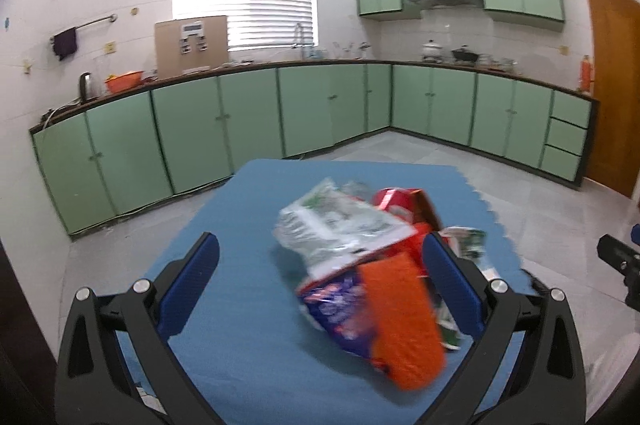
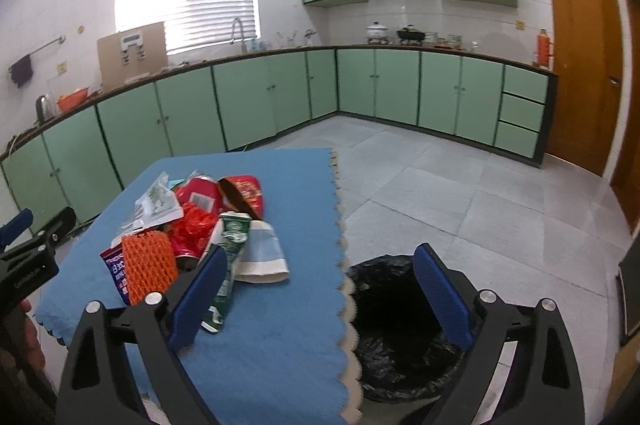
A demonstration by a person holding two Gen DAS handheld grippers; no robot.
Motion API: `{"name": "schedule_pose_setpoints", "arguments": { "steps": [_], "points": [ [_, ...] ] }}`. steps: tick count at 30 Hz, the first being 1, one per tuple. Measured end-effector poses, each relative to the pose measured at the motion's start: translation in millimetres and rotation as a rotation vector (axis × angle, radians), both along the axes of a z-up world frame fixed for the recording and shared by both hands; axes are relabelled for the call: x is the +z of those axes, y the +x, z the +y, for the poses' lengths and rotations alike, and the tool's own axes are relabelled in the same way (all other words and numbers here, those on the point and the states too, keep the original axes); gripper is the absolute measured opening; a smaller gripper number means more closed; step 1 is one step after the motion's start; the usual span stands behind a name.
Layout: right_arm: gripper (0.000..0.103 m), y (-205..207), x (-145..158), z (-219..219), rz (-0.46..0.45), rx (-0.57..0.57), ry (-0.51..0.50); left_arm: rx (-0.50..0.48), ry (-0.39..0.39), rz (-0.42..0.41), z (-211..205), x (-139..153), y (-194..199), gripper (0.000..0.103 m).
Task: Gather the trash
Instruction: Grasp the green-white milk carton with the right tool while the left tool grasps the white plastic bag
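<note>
A pile of trash lies on the blue-covered table (image 1: 240, 365): an orange foam net (image 1: 400, 321), a purple wrapper (image 1: 340, 305), a white-green plastic bag (image 1: 332, 225) and a red carton (image 1: 396, 201). My left gripper (image 1: 320, 245) is open and the pile lies between its fingers, close to the right one. My right gripper (image 2: 320, 257) is open and holds nothing; it hangs over the table's right edge. Its left finger is beside a green-white wrapper (image 2: 232, 237), and its right finger is over the bin lined with a black bag (image 2: 392, 325).
The bin stands on the grey tile floor (image 2: 460, 193) against the table's scalloped right edge. Green cabinets (image 2: 256, 105) run along the back walls and a wooden door (image 2: 580, 65) is at the right. A person's hand (image 2: 24, 337) holds the left gripper.
</note>
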State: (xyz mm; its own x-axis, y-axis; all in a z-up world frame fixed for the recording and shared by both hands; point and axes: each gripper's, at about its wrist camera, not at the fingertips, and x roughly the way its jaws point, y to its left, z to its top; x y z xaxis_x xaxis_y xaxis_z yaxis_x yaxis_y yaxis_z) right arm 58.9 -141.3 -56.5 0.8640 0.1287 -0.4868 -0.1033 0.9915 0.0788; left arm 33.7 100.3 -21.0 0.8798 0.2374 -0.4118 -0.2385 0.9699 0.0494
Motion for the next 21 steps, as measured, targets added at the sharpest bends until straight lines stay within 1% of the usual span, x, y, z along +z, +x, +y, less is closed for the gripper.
{"name": "schedule_pose_setpoints", "arguments": {
  "steps": [2,5,7,8,10,11,13,20,21],
  "points": [
    [0.089,11.8,-5.1,11.5,0.017,0.026,0.001,0.012,-0.012,0.016,9.9,-4.8,7.8,0.098],
    [0.087,28.4,-13.3,25.6,0.044,0.053,0.001,0.008,-0.056,0.045,24.5,-15.0,20.1,0.098],
    [0.085,36.3,-18.7,31.6,0.061,0.058,-0.009,0.006,-0.061,0.064,32.2,-21.8,31.5,0.097],
    [0.085,39.6,-21.2,33.2,0.071,0.059,-0.011,0.001,-0.062,0.078,34.9,-25.6,38.2,0.095],
    [0.085,45.9,-25.9,37.2,0.084,0.057,-0.015,-0.003,-0.075,0.107,41.6,-32.8,50.5,0.083],
    [0.085,49.0,-27.8,39.2,0.089,0.055,-0.018,-0.009,-0.093,0.127,45.8,-37.6,57.0,0.081],
    [0.085,53.8,-30.1,41.9,0.096,0.053,-0.022,-0.015,-0.111,0.148,49.0,-44.6,65.7,0.081],
    [0.085,67.1,-38.1,54.7,0.109,0.062,-0.06,-0.051,-0.128,0.191,54.7,-61.4,91.1,0.081],
    [0.085,68.2,-38.7,55.8,0.112,0.064,-0.062,-0.055,-0.142,0.198,56.9,-63.5,94.6,0.081]
  ]
}}
